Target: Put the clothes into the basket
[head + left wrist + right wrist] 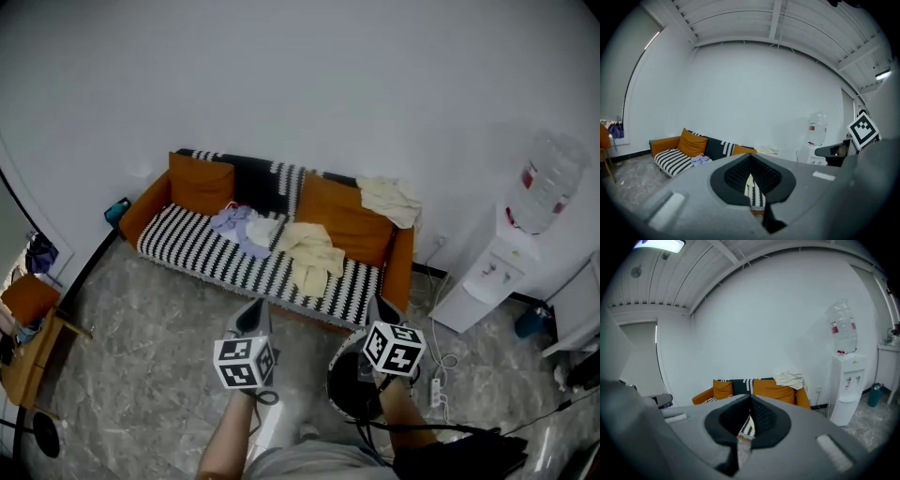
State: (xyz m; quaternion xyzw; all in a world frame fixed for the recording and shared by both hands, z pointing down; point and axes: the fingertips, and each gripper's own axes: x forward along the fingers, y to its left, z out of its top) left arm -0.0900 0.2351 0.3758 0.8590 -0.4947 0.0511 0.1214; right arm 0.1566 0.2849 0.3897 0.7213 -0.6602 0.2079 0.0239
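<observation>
An orange sofa (202, 183) with a black-and-white striped cover stands against the far wall. On its seat lie a lilac garment (234, 224) and a cream garment (310, 254). Another cream garment (393, 200) is draped over the right end of the backrest. My left gripper (253, 310) and right gripper (380, 306) point toward the sofa from short of its front edge. Both are shut and hold nothing, as the left gripper view (750, 157) and the right gripper view (750, 397) show. A round black basket (350, 382) sits just under my right gripper; what supports it I cannot tell.
A white water dispenser (502, 272) with a bottle on top stands right of the sofa, with a power strip (435, 390) and cables on the floor near it. A wooden chair with an orange cushion (28, 314) is at the left edge. The floor is grey marble.
</observation>
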